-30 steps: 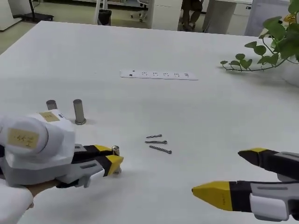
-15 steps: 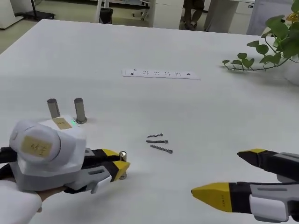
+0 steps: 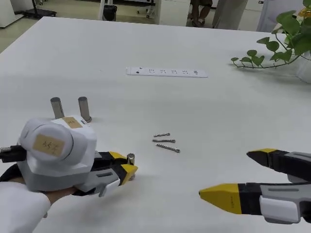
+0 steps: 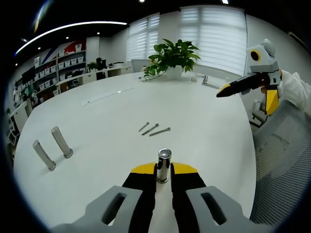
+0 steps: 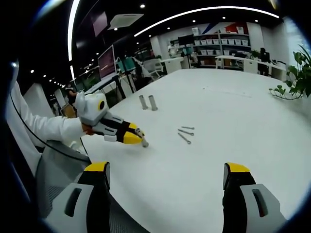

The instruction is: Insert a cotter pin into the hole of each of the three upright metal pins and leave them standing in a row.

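Note:
My left gripper [image 4: 164, 178] is shut on a short upright metal pin [image 4: 164, 165] standing on the white table; in the head view this gripper [image 3: 127, 168] and pin [image 3: 130, 158] are at lower left. Two more upright pins [image 3: 56, 107] [image 3: 84, 108] stand side by side behind it, left of centre. Three cotter pins [image 3: 166, 141] lie loose mid-table, right of the held pin, and show again ahead of the jaws [image 4: 153, 129]. My right gripper [image 3: 233, 177] hovers open at lower right, wide of the cotter pins [image 5: 185, 133], with nothing between its fingers.
A white power strip [image 3: 166, 72] lies flat across the table's far middle. A leafy plant [image 3: 279, 41] stands at the far right corner. A mesh chair back [image 4: 284, 160] is beside the table edge. Shelving and desks stand beyond the table.
The left gripper, with the pin in it, has shifted slightly right and nearer to me. The right gripper has stayed open in place.

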A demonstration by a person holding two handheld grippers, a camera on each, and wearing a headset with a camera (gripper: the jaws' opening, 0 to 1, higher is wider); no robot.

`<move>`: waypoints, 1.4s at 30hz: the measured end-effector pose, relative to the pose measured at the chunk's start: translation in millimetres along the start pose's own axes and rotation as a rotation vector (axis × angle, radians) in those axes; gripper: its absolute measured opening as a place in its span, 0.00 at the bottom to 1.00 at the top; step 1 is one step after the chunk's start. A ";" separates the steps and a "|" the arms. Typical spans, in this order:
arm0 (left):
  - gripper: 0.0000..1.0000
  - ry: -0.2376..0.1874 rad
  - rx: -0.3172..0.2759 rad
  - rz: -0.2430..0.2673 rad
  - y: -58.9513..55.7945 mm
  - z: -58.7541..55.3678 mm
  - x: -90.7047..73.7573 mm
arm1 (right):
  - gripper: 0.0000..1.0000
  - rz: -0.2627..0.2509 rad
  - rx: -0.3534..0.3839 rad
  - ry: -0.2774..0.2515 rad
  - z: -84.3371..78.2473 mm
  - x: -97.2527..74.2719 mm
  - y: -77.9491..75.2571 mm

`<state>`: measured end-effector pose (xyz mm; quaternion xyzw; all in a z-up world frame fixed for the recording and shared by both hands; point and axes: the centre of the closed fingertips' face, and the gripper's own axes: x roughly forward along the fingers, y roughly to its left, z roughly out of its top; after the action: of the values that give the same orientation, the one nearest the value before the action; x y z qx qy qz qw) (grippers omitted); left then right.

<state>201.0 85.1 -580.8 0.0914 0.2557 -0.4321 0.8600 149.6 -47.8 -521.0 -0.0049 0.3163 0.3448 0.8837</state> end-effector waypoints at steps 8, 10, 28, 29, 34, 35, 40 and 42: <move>0.50 -0.049 0.049 -0.067 -12.0 13.9 -7.8 | 0.95 -0.008 0.003 0.001 -1.0 -1.3 -3.1; 0.57 -0.063 0.089 -0.078 -14.5 18.0 -11.0 | 0.95 -0.009 0.006 0.001 -1.6 -1.7 -4.4; 0.99 -0.083 0.043 -0.096 -11.0 7.1 -31.9 | 0.94 -0.042 0.000 0.005 -2.0 -11.7 -18.3; 0.99 -0.079 0.047 -0.092 -10.1 6.1 -32.6 | 0.94 -0.041 -0.003 0.003 -1.6 -11.8 -18.4; 0.99 -0.076 0.024 -0.073 -5.5 3.2 -36.4 | 0.94 -0.031 -0.015 0.003 4.1 -10.1 -19.0; 0.99 -0.077 0.038 -0.065 -4.1 3.5 -36.8 | 0.93 -0.022 -0.022 0.003 5.7 -9.5 -18.5; 0.98 -0.062 0.032 -0.085 -8.1 1.3 -38.0 | 0.91 -0.013 -0.073 0.028 13.6 -6.9 -22.9; 0.96 -0.066 0.024 -0.090 -9.4 2.3 -38.9 | 0.89 -0.007 -0.085 0.033 18.8 -4.9 -26.0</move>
<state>175.2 105.6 -558.1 0.0756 0.2259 -0.4763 0.8464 173.2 -66.3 -508.6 -0.0491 0.3162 0.3546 0.8785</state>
